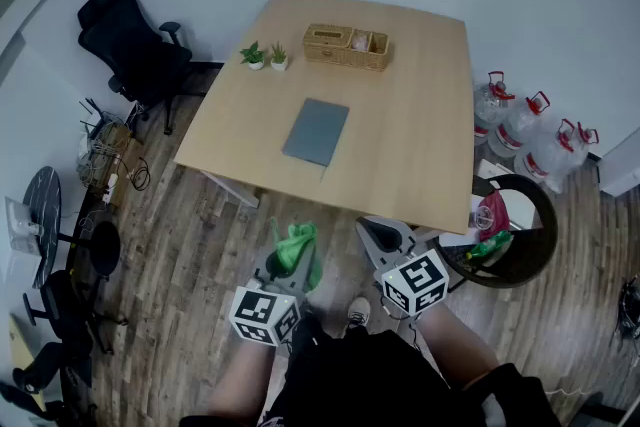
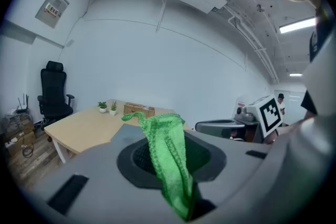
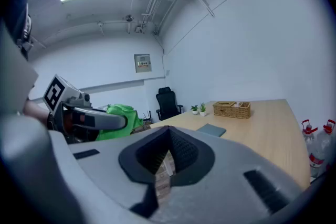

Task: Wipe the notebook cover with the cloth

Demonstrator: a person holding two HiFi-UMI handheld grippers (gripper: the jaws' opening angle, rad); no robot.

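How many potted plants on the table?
2. Both stand side by side near the table's far edge, left of the wicker basket: left plant, right plant. None looks hidden.

The notebook (image 1: pixel 316 131) lies on the table (image 1: pixel 420 145), left of its middle. At the notebook's 12 o'clock, near the far edge, stands a basket (image 1: pixel 346 47), with two potted plants (image 1: pixel 265 56) just beside it at its 9 o'clock. On the floor, an office chair (image 1: pixel 130 40) stands at the table's 10 o'clock, water bottles (image 1: pixel 530 130) at 3 o'clock and a round container (image 1: pixel 505 230) at 5 o'clock. The left gripper (image 1: pixel 290 260), the cloth (image 1: pixel 296 245) between its jaws, is off the table at the notebook's 6 o'clock. The right gripper (image 1: pixel 380 235) is near, at its 3 o'clock.
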